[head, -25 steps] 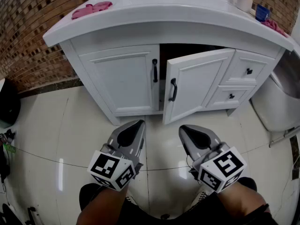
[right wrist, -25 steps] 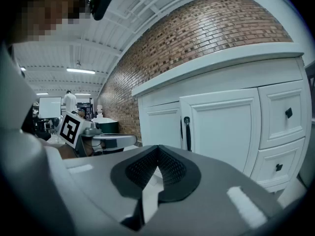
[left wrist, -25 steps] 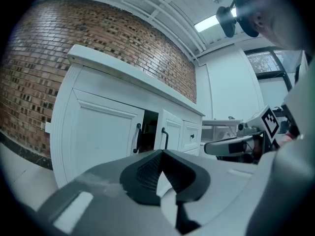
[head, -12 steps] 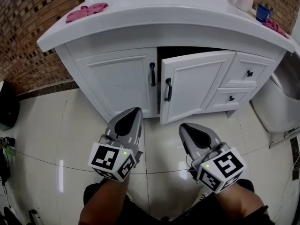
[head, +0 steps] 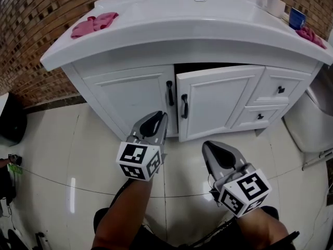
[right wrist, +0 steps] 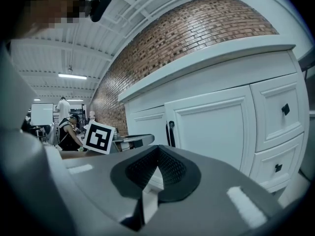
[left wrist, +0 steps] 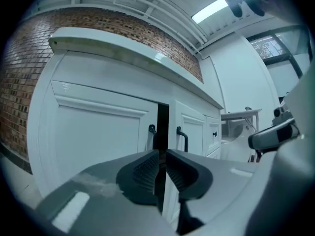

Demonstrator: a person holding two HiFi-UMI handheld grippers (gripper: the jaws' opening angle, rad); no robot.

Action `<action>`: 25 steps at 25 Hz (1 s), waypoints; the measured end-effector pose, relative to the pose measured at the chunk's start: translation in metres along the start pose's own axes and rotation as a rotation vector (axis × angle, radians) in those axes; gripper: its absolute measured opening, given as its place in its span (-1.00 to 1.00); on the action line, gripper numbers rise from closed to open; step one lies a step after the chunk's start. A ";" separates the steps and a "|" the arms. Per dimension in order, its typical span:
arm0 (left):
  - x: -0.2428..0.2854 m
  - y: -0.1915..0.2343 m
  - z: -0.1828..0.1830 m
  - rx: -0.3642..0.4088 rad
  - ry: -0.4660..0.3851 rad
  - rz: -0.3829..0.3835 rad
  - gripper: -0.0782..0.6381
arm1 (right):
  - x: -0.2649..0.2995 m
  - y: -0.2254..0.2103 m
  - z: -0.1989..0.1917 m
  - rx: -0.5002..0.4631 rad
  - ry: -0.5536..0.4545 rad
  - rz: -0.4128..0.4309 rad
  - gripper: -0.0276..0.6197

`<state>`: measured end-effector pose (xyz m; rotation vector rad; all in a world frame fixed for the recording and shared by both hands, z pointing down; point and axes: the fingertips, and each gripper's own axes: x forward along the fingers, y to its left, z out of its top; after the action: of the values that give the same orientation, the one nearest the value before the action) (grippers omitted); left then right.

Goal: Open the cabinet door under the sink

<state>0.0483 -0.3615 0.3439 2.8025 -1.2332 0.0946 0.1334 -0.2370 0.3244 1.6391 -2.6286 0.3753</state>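
The white vanity has two cabinet doors under the sink (head: 200, 7). Its left door (head: 130, 100) is closed. The right door (head: 223, 100) stands slightly ajar, with a dark gap along its top and left edges. Two black handles (head: 169, 93) (head: 184, 106) hang side by side at the seam. My left gripper (head: 156, 116) is shut and empty, pointing at the seam just below the handles. In the left gripper view, the left gripper (left wrist: 163, 154) lines up with the dark gap, handles (left wrist: 182, 137) just beyond. My right gripper (head: 210, 146) (right wrist: 157, 149) is shut, empty, lower and farther back.
Two small drawers (head: 281, 89) (head: 258, 116) sit right of the doors. Pink cloths (head: 93, 24) (head: 311, 35), a bottle (head: 270, 1) and a blue item (head: 297, 19) lie on the countertop. A white fixture (head: 312, 126) stands at right, a black object (head: 10, 121) at left, on the tiled floor.
The right door has swung from well open to nearly closed. My left gripper has moved forward and up toward the handles. The right gripper has barely moved.
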 end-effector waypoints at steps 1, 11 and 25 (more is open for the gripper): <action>0.006 0.003 0.000 0.002 -0.001 0.003 -0.63 | 0.001 -0.002 -0.001 0.002 0.003 0.000 -0.89; 0.047 0.014 0.003 0.028 -0.001 0.002 -0.57 | -0.002 -0.017 -0.005 0.021 0.017 -0.016 -0.89; 0.077 0.013 0.003 0.021 -0.012 0.013 -0.57 | -0.008 -0.026 -0.002 0.025 0.008 -0.033 -0.89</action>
<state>0.0905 -0.4269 0.3484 2.8172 -1.2607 0.0928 0.1602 -0.2405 0.3298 1.6822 -2.5985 0.4142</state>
